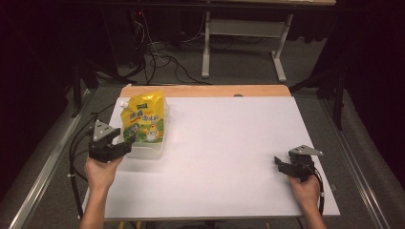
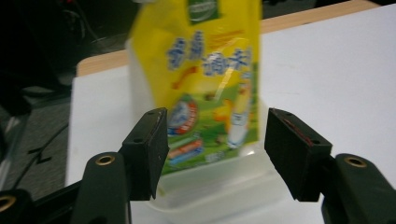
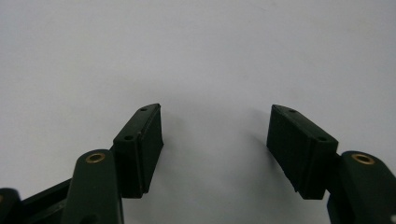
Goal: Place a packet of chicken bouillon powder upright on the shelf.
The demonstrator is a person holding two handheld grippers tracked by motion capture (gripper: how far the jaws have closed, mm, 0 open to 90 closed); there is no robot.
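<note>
Hands first: your right gripper [image 1: 286, 164] rests near the right edge of the white surface [image 1: 229, 143], its fingers [image 3: 140, 144] spread wide over bare board, holding nothing. Your left gripper [image 1: 114, 145] sits at the near left, fingers [image 2: 147, 149] likewise released, lined up either side of the lower part of the yellow printed stand-up pouch [image 2: 210, 84] without touching it. That pouch, capped by a small white spout [image 1: 123, 103] at its far left corner, stands upright in a shallow clear plastic tray [image 1: 148, 150] on the left of the surface. Expect soft, slick film that buckles and a sloshing, bottom-heavy fill, probably. Take it across the lower body, squeezing gently; the light tray may slide or lift along.
</note>
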